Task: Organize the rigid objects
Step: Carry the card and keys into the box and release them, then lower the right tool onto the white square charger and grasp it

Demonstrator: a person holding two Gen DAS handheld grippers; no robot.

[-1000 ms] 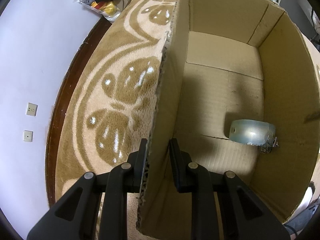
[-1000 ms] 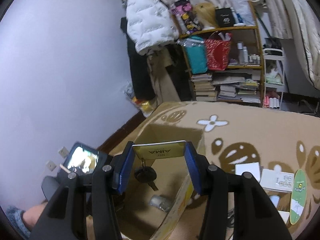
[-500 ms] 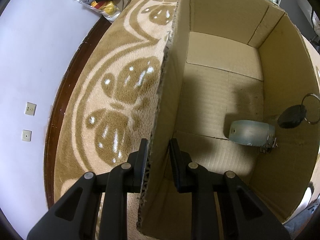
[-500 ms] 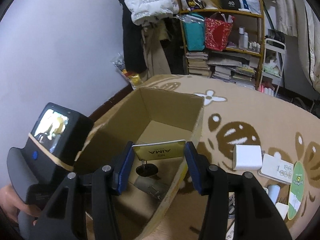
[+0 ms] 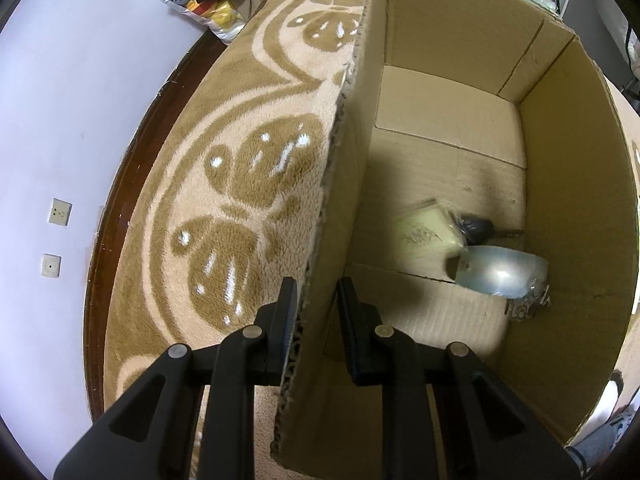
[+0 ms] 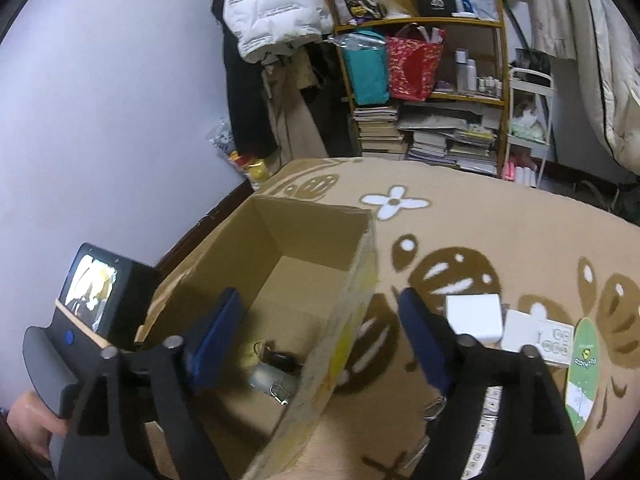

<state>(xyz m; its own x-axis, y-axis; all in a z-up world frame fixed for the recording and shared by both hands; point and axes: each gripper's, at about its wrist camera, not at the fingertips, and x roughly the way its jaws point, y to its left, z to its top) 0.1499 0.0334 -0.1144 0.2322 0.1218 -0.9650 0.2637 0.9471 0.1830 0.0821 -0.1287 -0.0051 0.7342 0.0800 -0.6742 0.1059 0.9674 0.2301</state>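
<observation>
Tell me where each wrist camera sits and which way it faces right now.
Left wrist: on the left gripper, low at the cardboard box wall, which its black fingers straddle, looking inside.
Right wrist: on the right gripper, above the box, facing the bookshelf; open fingers and a hand show.
Shared: the box, the metal tin and the key tag.

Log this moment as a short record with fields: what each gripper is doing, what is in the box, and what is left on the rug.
left gripper: fingers straddle the near wall of the cardboard box, steadying it
right gripper: open, empty, above the box
box contents: yellow key tag with black key, blurred; metal clamp ring beside them
box position: upright on the patterned rug
on rug, right of box: white block, white flat box, green oval card
</observation>
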